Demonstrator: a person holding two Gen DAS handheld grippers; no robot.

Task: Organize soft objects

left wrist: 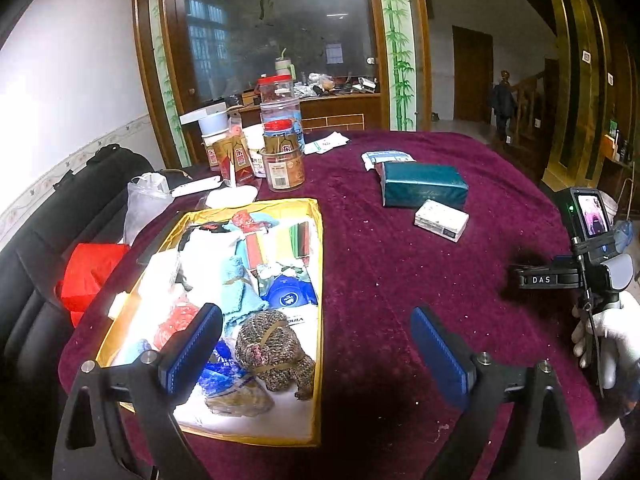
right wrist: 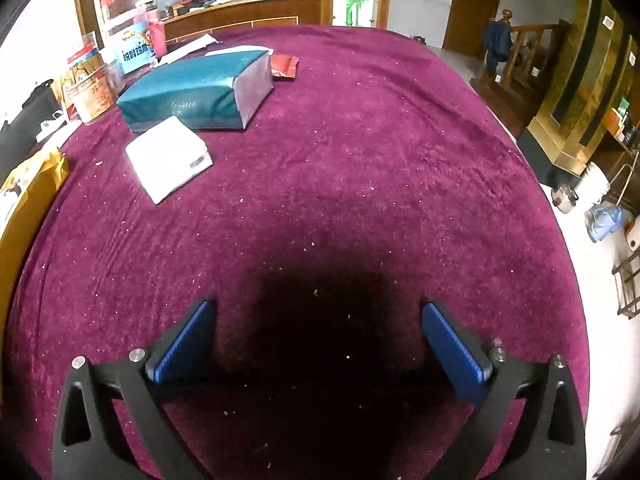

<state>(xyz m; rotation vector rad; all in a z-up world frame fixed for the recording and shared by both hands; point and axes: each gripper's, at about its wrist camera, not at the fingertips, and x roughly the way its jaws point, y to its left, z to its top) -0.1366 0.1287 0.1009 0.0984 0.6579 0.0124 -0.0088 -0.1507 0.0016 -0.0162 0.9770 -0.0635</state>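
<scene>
Surface: round table w/ maroon velvet cloth (left wrist: 400, 264), white specks all over.
Left view, gold box (left wrist: 318, 320): on cloth at left, packed w/ soft items; knitted toy (left wrist: 276, 352) at its near end, blue cloths (left wrist: 240, 292) mid-box.
Left gripper (left wrist: 316, 344): jaws wide apart, nothing between; left pad over box, right pad over bare cloth.
Teal tissue pack (left wrist: 424, 184): beyond box, white pack (left wrist: 442, 220) just beside it.
Jars (left wrist: 282, 160): far left, clustered.
Right view, right gripper (right wrist: 318, 340): jaws fully spread, empty, above bare cloth (right wrist: 360, 160).
Teal tissue pack (right wrist: 200, 92) & white pack (right wrist: 168, 158): upper left, outside box.

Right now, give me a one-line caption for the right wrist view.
Open right gripper over bare purple cloth; teal tissue pack and white pack lie ahead.
</scene>
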